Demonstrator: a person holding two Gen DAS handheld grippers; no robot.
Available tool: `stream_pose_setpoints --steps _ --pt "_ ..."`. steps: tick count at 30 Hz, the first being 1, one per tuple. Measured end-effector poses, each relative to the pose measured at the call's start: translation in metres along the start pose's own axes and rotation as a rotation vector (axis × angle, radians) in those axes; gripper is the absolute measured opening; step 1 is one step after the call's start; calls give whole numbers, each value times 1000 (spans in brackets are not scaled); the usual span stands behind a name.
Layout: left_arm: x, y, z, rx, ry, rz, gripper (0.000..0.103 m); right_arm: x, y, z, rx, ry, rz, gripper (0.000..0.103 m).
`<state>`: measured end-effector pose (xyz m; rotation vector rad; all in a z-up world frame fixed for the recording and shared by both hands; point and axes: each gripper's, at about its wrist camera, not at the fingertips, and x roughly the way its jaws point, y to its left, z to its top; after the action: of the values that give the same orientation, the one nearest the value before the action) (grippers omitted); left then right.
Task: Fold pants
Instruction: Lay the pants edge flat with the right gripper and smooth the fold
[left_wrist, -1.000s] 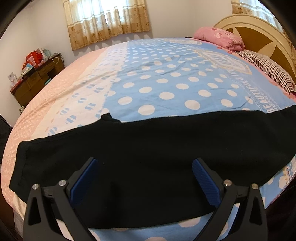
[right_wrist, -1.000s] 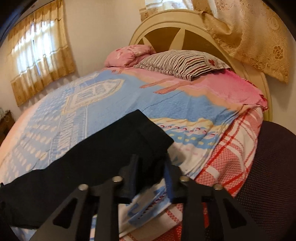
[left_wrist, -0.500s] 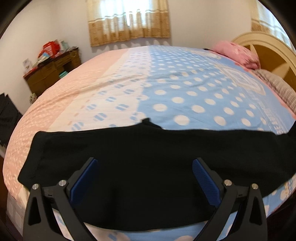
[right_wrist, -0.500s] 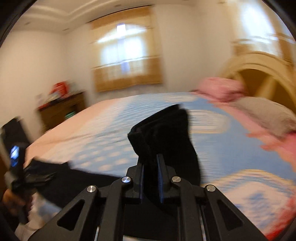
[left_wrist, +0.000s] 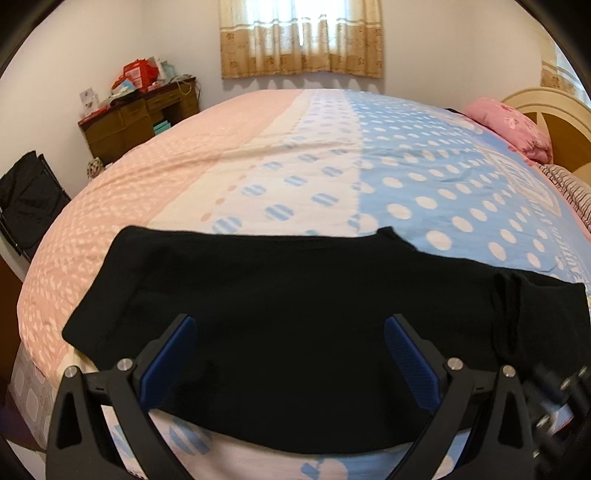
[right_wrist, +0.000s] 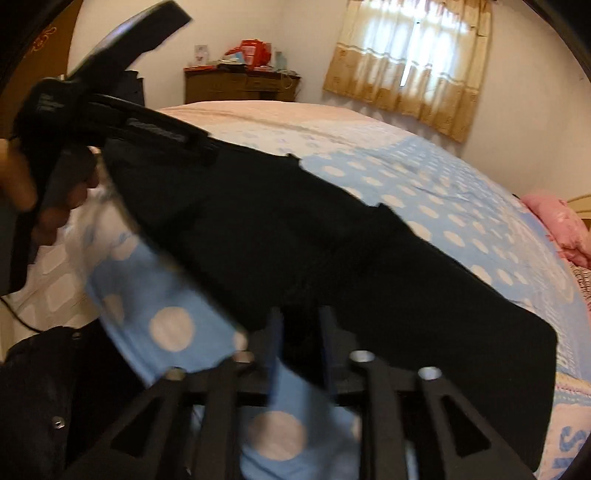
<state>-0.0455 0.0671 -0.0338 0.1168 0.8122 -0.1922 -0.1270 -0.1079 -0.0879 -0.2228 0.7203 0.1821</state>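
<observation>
While the pants lie spread along the near edge of the bed, the L gripper hangs over them w/ jaws wide open, blue pads well apart and holding nothing. Pants are black, run lengthwise along that edge, w/ one end near the bed's left corner; at the right side a part of the fabric is doubled back on itself. From the right wrist view the same pants stretch diagonally across the polka-dot cover, and the R gripper has its jaws drawn close together, pinching a bunch of black fabric at the near edge; view is blurred there, but cloth clearly sits between the fingers. The L gripper also shows in that view at upper left, blurred, over the far end of the pants, w/ the person's hand on its handle.

Elsewhere: a wooden dresser w/ red boxes beyond the bed's far left corner, a curtain on the far wall, a pink pillow at the headboard end.
</observation>
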Motion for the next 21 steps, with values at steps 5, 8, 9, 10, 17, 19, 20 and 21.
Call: stream_pose_setpoints --steps 5,8,9,10,17,19,20,21 --pt "5 0 -1 1 11 -14 103 -30 -40 11 196 -85 157 51" --pt "6 -4 -2 25 5 -28 103 -27 -80 21 339 -114 65 34" --pt "7 -7 -2 34 0 -24 103 -20 -84 23 347 -101 44 14" --pt "7 -8 -2 38 -1 -21 103 -12 -87 25 355 -88 33 12" --pt "12 -16 -5 58 19 -37 103 50 -79 33 367 5 -55 12" --pt "12 -15 -6 67 19 -29 103 55 -81 35 392 -33 -66 12" --pt "12 -15 -6 68 22 -25 103 57 -81 37 384 -41 -72 12" --pt "13 -13 -6 68 25 -17 103 57 -80 38 362 -46 -80 12"
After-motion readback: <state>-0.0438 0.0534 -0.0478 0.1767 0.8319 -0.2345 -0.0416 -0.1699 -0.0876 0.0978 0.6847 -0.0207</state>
